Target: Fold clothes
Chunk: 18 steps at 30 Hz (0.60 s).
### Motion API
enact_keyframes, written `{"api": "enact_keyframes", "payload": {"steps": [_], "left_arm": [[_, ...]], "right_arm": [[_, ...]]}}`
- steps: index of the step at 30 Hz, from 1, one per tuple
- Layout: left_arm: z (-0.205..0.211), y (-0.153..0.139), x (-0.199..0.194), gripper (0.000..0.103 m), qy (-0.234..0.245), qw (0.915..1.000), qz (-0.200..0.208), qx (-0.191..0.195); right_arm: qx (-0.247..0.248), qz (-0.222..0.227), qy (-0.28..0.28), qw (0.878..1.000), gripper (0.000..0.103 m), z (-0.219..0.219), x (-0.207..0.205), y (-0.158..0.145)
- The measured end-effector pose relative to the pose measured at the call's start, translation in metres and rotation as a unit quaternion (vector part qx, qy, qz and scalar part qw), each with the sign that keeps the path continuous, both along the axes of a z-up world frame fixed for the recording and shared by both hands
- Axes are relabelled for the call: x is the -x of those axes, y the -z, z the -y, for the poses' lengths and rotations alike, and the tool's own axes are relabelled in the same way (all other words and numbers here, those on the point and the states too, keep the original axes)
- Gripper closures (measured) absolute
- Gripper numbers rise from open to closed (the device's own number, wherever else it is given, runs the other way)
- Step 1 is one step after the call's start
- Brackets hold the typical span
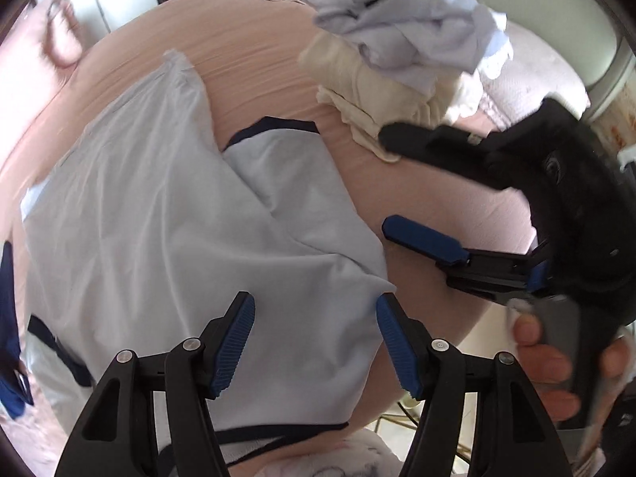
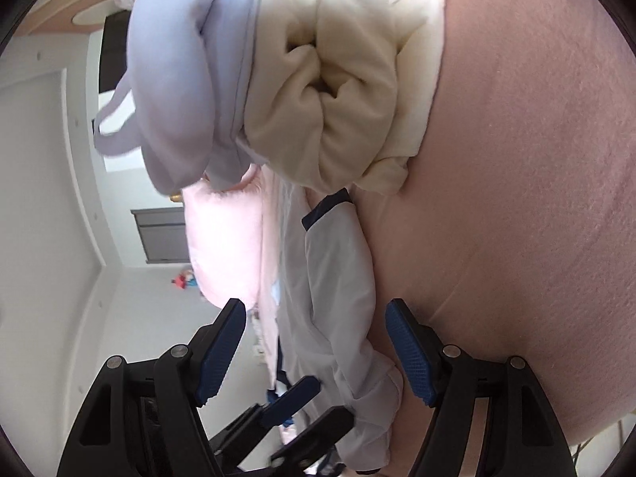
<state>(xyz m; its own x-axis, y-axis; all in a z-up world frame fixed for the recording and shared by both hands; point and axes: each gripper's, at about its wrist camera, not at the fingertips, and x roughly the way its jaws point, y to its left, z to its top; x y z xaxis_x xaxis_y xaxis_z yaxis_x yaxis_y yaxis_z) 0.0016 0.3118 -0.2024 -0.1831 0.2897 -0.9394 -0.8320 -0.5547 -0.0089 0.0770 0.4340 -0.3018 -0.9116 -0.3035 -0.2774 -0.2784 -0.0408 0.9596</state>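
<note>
Left wrist view: the left gripper (image 1: 314, 342) is held open over the shirt (image 1: 167, 214) near the bed (image 1: 262, 39) edge; the right gripper (image 1: 381, 183) is open, empty. The hem should be pinched cleanly.

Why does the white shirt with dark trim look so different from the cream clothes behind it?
The shirt lies spread out flat; the cream clothes sit bunched in a lump. The shirt has navy edging; the cream clothes are plain. A lilac garment is heaped on the cream clothes; nothing lies on the shirt. Both rest on the pink bed.
</note>
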Motion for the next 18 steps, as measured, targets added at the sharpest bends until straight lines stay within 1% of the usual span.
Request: {"api": "enact_keyframes", "payload": {"steps": [2, 4, 6, 10, 12, 14, 16, 18], "left_arm": [[-0.005, 0.002, -0.003, 0.041, 0.008, 1.0000, -0.002, 0.005], [-0.011, 0.002, -0.007, 0.041, 0.017, 0.9998, -0.003, 0.007], [-0.016, 0.005, -0.011, 0.041, 0.024, 0.9996, -0.008, 0.015], [-0.021, 0.016, -0.015, 0.041, 0.035, 0.9988, -0.030, 0.019], [-0.020, 0.023, -0.013, 0.050, 0.032, 0.9988, -0.029, 0.023], [-0.015, 0.022, -0.008, 0.069, 0.021, 0.9996, -0.016, 0.006], [-0.008, 0.018, -0.001, 0.080, 0.006, 0.9998, 0.009, -0.015], [-0.002, 0.015, 0.007, 0.083, -0.008, 0.9989, 0.033, -0.032]], "right_arm": [[0.020, -0.013, 0.007, 1.000, 0.031, -0.003, -0.008, 0.002], [0.032, -0.015, 0.007, 0.999, 0.035, -0.005, -0.011, 0.005], [0.037, -0.007, 0.003, 0.999, 0.042, -0.006, -0.012, 0.008], [0.062, -0.019, -0.008, 0.998, 0.043, -0.003, -0.010, 0.013], [0.058, -0.009, -0.008, 0.998, 0.044, -0.003, -0.010, 0.012], [0.051, 0.000, -0.018, 0.999, 0.043, -0.001, -0.009, 0.010], [0.047, 0.014, -0.028, 0.998, 0.043, 0.000, -0.008, 0.009], [0.041, 0.027, -0.030, 0.998, 0.043, 0.003, -0.004, 0.008]]}}
